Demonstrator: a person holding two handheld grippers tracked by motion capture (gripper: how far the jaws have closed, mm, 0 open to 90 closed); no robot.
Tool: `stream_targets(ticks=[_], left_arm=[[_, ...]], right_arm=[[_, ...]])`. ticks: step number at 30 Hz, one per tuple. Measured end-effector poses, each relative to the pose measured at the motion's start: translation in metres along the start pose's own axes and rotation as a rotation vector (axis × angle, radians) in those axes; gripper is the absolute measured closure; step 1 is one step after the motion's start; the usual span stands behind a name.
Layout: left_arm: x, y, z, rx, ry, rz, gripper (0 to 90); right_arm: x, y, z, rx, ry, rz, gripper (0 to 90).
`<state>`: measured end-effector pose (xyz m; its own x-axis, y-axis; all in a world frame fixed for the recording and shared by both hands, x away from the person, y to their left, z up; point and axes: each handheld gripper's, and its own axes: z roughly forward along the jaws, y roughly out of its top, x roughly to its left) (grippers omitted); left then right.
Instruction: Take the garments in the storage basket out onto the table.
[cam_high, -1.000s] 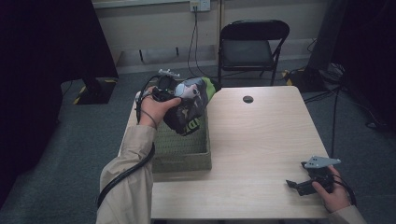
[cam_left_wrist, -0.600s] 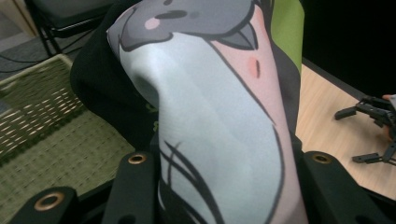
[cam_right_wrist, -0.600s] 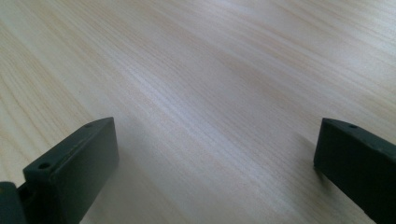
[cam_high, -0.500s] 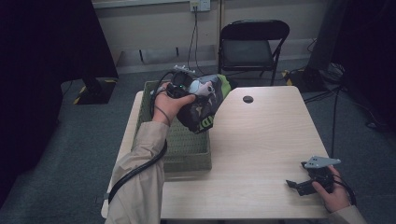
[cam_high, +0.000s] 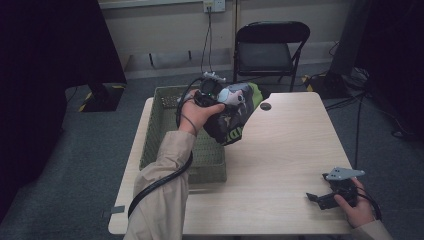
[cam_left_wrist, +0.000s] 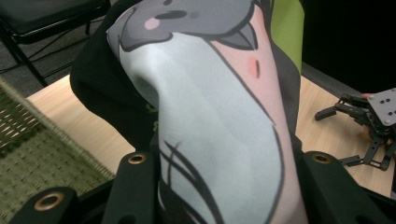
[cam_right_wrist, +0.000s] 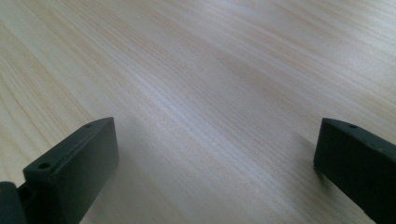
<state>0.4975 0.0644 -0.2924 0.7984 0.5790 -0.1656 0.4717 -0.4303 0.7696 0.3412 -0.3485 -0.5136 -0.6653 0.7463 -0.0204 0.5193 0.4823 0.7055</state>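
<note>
My left gripper (cam_high: 216, 96) is shut on a soft cloth item (cam_high: 234, 116), black with lime green and a grey cartoon print. It hangs in the air over the table's far left, just right of the green woven basket (cam_high: 161, 131). In the left gripper view the cloth (cam_left_wrist: 210, 107) is bunched between both jaws of the left gripper (cam_left_wrist: 224, 182). My right gripper (cam_high: 320, 197) rests low near the table's front right corner, open. In its own view the right gripper (cam_right_wrist: 215, 154) has its jaws wide apart over bare wood (cam_right_wrist: 210, 65).
A small black round disc (cam_high: 265, 106) lies on the table beyond the cloth. A black folding chair (cam_high: 270, 47) stands behind the table. Cables run on the floor at the right. The right gripper (cam_left_wrist: 371, 123) also shows far off in the left gripper view.
The left hand has lifted the cloth out from over the basket and carried it to the right and farther away, over the tabletop. The right gripper has stayed put.
</note>
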Motion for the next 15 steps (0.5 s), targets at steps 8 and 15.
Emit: stream_targets(ticks=[8, 15], left_arm=[[-0.014, 0.007, 0.017, -0.006, -0.038, 0.017, 56.6], [-0.027, 0.008, 0.038, 0.001, -0.080, 0.025, 56.6]], right_arm=[[0.000, 0.000, 0.000, 0.000, 0.000, 0.000, 0.0], [0.000, 0.000, 0.000, 0.000, 0.000, 0.000, 0.0]])
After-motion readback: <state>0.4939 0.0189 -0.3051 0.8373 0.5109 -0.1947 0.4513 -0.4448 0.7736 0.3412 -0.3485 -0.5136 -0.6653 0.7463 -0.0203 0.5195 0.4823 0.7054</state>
